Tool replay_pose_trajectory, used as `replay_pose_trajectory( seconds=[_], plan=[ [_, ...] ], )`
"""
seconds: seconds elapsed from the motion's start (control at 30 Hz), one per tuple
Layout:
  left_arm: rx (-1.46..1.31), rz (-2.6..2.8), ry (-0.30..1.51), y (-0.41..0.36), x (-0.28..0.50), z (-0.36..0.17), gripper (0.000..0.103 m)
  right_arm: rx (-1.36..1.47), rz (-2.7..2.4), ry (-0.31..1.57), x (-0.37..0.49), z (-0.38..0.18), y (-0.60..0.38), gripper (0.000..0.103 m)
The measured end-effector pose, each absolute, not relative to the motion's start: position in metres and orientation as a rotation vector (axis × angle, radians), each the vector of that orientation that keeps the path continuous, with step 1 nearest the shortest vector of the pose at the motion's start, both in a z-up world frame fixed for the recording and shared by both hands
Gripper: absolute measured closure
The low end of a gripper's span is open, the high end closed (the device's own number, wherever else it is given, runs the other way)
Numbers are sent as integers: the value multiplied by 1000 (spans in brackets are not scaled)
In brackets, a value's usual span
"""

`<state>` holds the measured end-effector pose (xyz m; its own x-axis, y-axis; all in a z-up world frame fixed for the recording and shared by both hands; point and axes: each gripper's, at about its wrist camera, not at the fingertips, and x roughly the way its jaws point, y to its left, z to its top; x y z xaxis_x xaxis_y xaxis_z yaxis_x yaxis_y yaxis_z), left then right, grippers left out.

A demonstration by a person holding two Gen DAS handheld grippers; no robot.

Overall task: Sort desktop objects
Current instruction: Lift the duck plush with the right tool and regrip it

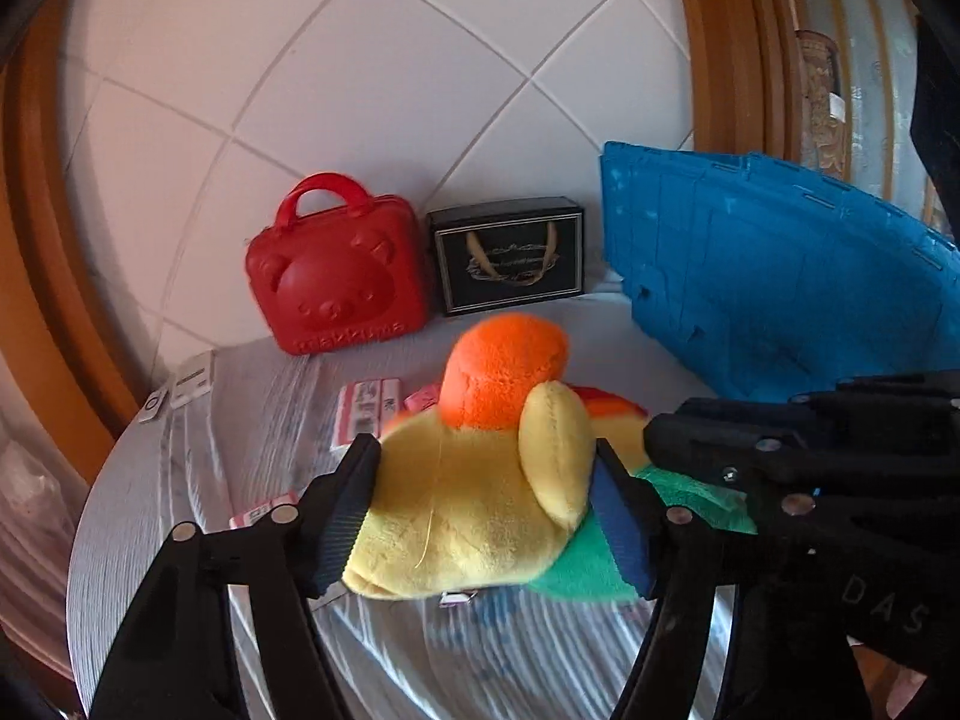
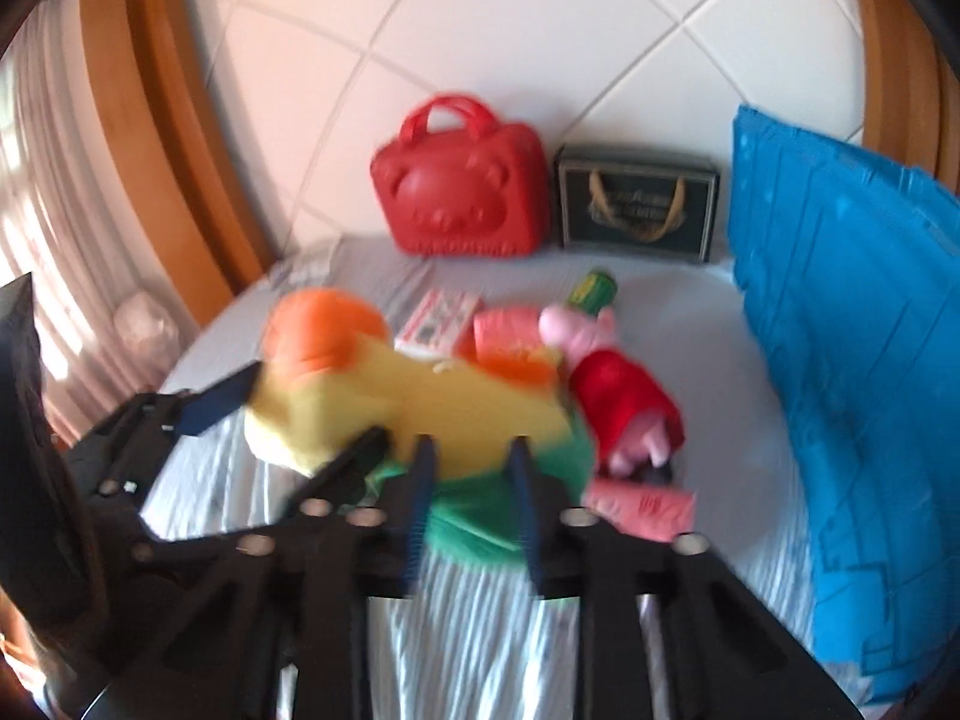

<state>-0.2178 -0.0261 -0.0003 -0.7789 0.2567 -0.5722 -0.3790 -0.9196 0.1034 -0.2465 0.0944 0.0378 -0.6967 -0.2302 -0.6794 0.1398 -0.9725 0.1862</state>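
I have the plush toy between both tools, and it lies on the striped tablecloth near the front of the table; my left gripper has its two pads against the yellow body, one on each flank, so I read it as clenched on the toy, though the soft pile hides how deep the bite is; my right gripper sits at the green end of the same toy, jaws narrow with green fabric between them, and I judge it grasping too, but that view is smeared, so I hold that loosely; the blue crate stands at the right, close by, and I take it as the likely place for soft things; to do this lift well I would keep both grips even so the toy does not twist or sag between them, raise it straight before swinging right, and watch the pink packets beside it and the small tag under its edge, which could drag along; the pig doll lies just beside the green end and touches or nearly touches it, so I would clear upward first; the red bear case and black gift box stand at the back against the tiled wall, well apart from my path, and need no care yet
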Motion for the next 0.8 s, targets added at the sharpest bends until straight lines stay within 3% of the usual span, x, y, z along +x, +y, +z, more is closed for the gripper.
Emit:
replay_pose_trajectory(
  seconds=[0.03,0.1,0.2,0.23,0.33,0.4,0.5,0.57,0.7,0.77,0.8],
  plan=[
    [-839,2639,303,-21,-224,0,44,1117,-2716,-207,-249,42,99,92],
    [-884,2657,316,-18,-230,-7,44,1129,-2750,-274,-251,42,114,91],
    [-1018,2632,301,-31,-233,-36,38,1183,-2759,-351,-245,29,138,84],
    [-1078,2625,289,-39,-232,-52,33,1216,-2745,-367,-241,19,144,79],
    [-1232,2614,258,-56,-221,-91,33,1341,-2676,-342,-233,-15,155,62],
    [-1302,2613,244,-67,-216,-105,33,1416,-2597,-336,-231,-39,157,58],
    [-1377,2638,264,-78,-205,-115,27,1471,-2499,-345,-230,-62,155,44],
    [-1365,2623,277,-86,-199,-118,22,1471,-2461,-331,-229,-70,147,26],
    [-1269,2547,419,-91,-204,-122,17,1458,-2487,-328,-224,-75,126,18],
    [-1206,2479,464,-95,-211,-125,16,1439,-2533,-362,-217,-75,115,0],
    [-1199,2440,489,-97,-215,-128,16,1438,-2555,-366,-215,-77,114,0]
  ],
)
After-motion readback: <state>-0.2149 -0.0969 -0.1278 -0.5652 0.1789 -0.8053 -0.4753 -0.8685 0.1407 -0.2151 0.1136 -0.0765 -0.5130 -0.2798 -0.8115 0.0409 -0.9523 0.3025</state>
